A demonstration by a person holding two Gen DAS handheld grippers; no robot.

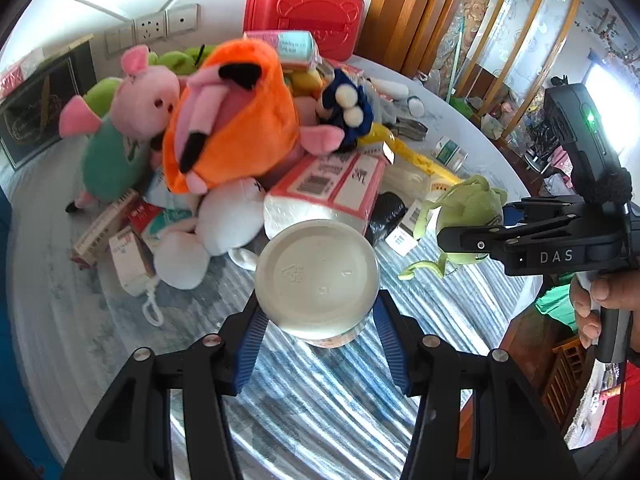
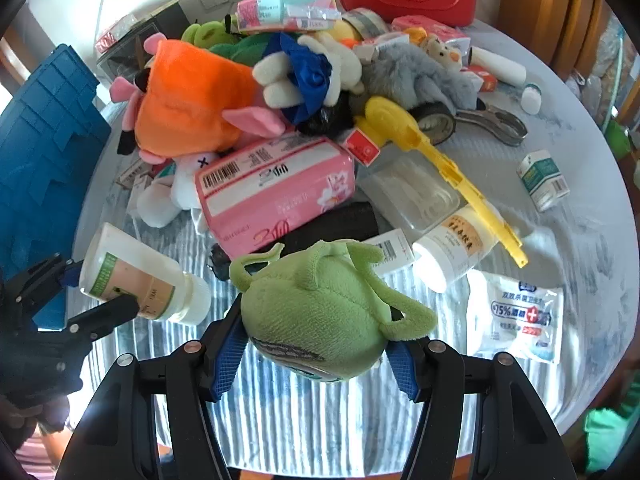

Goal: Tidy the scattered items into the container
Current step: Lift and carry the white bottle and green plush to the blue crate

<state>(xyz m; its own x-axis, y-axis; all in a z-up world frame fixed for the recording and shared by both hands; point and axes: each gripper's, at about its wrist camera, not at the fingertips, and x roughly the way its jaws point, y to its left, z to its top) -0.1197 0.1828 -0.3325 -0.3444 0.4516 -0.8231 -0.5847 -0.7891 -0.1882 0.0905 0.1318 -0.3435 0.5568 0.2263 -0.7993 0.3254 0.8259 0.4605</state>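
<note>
With my left gripper (image 1: 318, 354) clamped on a white plastic bottle (image 1: 317, 278) and my right gripper (image 2: 318, 354) squeezing a green plush toy (image 2: 316, 312), both lifted clear above the near edge of the round table (image 2: 580, 216), I judge I am in the carry step. Next both loads must swing over to the blue crate (image 2: 44, 152) at the table's left edge, whose inside I cannot see. The closed red case (image 1: 304, 12) stands at the far edge.

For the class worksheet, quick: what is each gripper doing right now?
Left gripper: closed on the bottle.
Right gripper: closed on the green plush.
</note>
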